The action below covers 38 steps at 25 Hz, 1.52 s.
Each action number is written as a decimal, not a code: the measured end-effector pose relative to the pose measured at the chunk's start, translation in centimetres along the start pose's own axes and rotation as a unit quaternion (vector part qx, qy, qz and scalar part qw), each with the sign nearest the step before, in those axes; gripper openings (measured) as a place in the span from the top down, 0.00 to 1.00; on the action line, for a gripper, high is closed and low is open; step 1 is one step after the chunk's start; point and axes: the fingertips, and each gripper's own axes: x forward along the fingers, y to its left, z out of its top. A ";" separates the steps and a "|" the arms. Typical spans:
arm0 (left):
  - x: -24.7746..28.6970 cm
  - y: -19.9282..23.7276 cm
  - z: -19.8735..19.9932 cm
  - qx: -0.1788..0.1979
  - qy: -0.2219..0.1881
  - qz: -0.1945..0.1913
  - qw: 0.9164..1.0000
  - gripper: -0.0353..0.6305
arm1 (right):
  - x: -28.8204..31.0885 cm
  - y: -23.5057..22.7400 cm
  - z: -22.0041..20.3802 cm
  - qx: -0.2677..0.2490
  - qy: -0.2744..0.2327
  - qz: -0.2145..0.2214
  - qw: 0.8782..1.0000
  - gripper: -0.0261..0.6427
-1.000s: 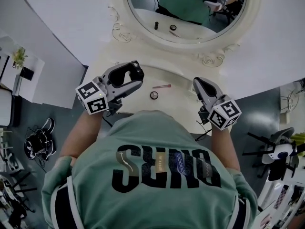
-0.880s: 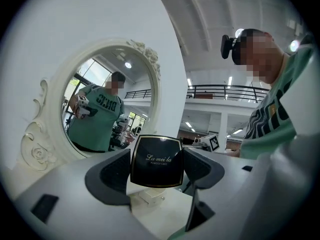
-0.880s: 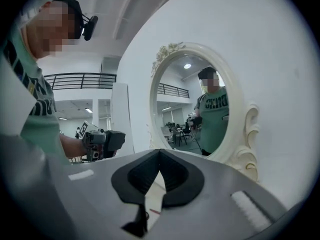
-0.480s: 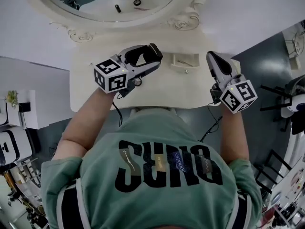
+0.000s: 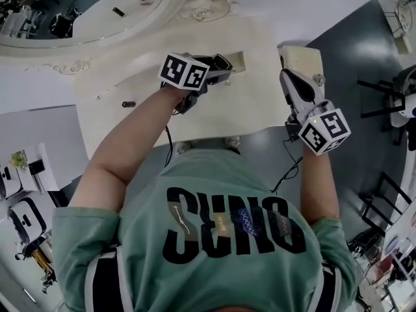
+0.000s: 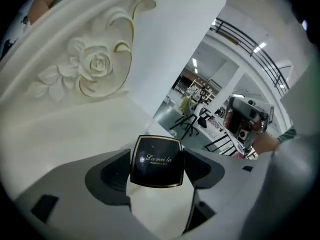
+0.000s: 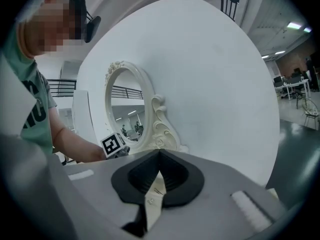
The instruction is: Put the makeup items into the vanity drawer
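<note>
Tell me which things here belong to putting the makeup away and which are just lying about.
For the job: black compact in the left gripper; small dark tube on the tabletop; open drawer.
Just lying about: mirror; chair.

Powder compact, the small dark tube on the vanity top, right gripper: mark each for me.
powder compact (image 6: 156,161), left gripper view, centre of its black lid.
small dark tube (image 5: 129,104), head view, middle of its body.
right gripper (image 7: 159,156), right gripper view, where its fingertips meet.
</note>
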 end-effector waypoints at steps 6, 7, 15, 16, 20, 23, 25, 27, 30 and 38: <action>3.7 1.7 -0.9 -0.062 0.070 0.021 0.995 0.44 | -0.7 -2.4 -0.8 0.014 0.000 0.002 1.000 0.95; 4.0 1.9 -1.0 -0.075 0.079 0.023 0.994 0.44 | -0.8 -2.6 -0.8 0.015 0.000 0.004 1.000 0.95; 5.5 3.0 -2.5 -0.161 0.135 0.029 0.977 0.44 | -0.6 -3.2 -0.5 0.021 0.000 0.018 1.000 0.95; 5.6 3.1 -2.5 -0.170 0.137 0.030 0.975 0.44 | -0.7 -3.3 -0.4 0.021 0.000 0.020 1.000 0.95; 5.9 3.5 -2.1 -0.191 0.122 0.036 0.973 0.44 | -0.9 -3.7 -0.3 0.022 0.001 0.024 0.999 0.95; 6.2 3.8 -1.8 -0.202 0.109 0.041 0.972 0.44 | -1.0 -4.0 -0.3 0.024 0.002 0.024 0.999 0.95; 6.3 3.8 -1.7 -0.207 0.101 0.044 0.972 0.44 | -1.1 -4.2 -0.2 0.025 0.002 0.024 0.999 0.95; 6.3 3.8 -1.6 -0.211 0.094 0.046 0.972 0.44 | -1.3 -4.3 -0.1 0.025 0.002 0.025 0.999 0.95; 6.3 3.9 -1.3 -0.221 0.082 0.045 0.971 0.44 | -1.4 -4.3 0.0 0.024 0.001 0.027 0.999 0.95; 5.3 3.3 -0.3 -0.219 0.054 0.044 0.973 0.44 | -1.5 -4.0 0.9 0.018 0.000 0.035 0.999 0.95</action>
